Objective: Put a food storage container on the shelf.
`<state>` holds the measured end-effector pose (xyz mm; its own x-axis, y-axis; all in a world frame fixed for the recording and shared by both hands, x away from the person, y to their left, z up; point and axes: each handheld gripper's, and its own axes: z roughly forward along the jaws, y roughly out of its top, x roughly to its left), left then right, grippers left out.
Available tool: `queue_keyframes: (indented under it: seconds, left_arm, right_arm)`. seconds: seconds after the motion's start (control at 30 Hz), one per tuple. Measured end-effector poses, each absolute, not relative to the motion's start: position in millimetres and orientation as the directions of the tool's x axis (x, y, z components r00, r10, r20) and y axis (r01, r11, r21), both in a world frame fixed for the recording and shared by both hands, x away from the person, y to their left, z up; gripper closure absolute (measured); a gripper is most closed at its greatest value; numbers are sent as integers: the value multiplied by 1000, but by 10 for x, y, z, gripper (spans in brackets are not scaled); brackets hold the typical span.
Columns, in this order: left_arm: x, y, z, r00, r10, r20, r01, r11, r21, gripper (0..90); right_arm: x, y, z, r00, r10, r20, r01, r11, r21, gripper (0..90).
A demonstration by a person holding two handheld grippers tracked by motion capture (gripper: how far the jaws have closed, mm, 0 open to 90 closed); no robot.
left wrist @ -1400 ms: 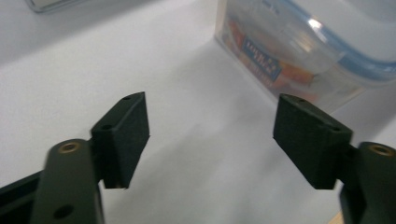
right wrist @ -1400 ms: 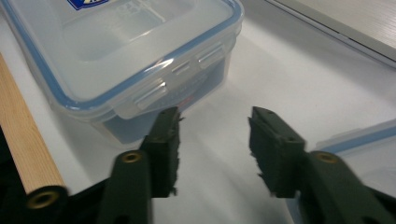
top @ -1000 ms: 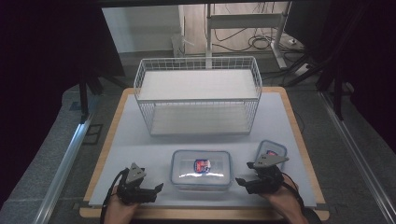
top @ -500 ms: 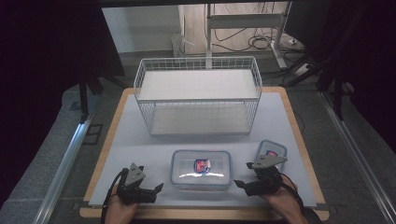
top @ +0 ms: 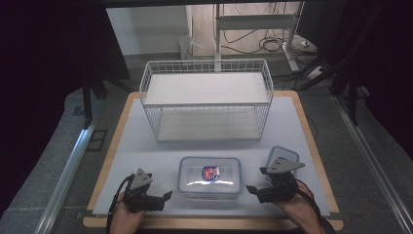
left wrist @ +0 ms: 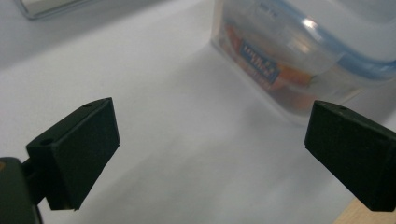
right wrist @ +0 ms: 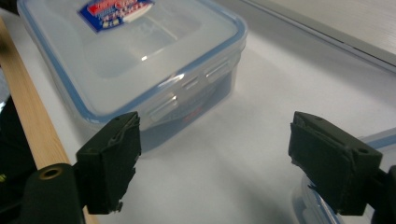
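Clear plastic food container (top: 209, 176) with a blue-rimmed lid sits low in the frame's centre on the white desk (top: 146, 146). Left hand-held gripper (top: 163, 197) and right hand-held gripper (top: 253, 189) flank it, both released, jaws spread. White wire basket (top: 207, 100) stands above.

Lid sticker: a red and blue label on the clear lid of the food container (right wrist: 135, 51); its print is too blurred to read.
Side label: blue patch on the container wall (left wrist: 259, 60), lettering illegible.
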<state>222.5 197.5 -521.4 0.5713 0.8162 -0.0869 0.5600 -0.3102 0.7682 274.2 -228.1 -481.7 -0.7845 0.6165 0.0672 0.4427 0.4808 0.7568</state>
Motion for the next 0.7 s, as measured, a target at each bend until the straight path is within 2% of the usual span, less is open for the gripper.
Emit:
queue_keyframes:
  seconds: [0.17, 0.37, 0.57, 0.7]
  left_arm:
    - [2292, 1931, -5072, 594, 793, -140, 555, -277, 784, 28]
    - [2437, 1795, -5000, 644, 739, -197, 584, -309, 751, 15]
    - [2695, 1698, -5076, 680, 649, -342, 633, -283, 721, 13]
    - [2791, 1627, -5145, 693, 601, -397, 654, -292, 698, 6]
  right_arm:
    - [2745, -2263, -4737, -779, 615, 121, 476, 456, 752, 139]
    - [2784, -2183, -4713, -781, 602, 166, 508, 457, 731, 119]
    - [2870, -2029, -4789, -789, 573, 224, 540, 470, 699, 116]
    - [2949, -1949, -4869, -781, 556, 284, 576, 464, 673, 88]
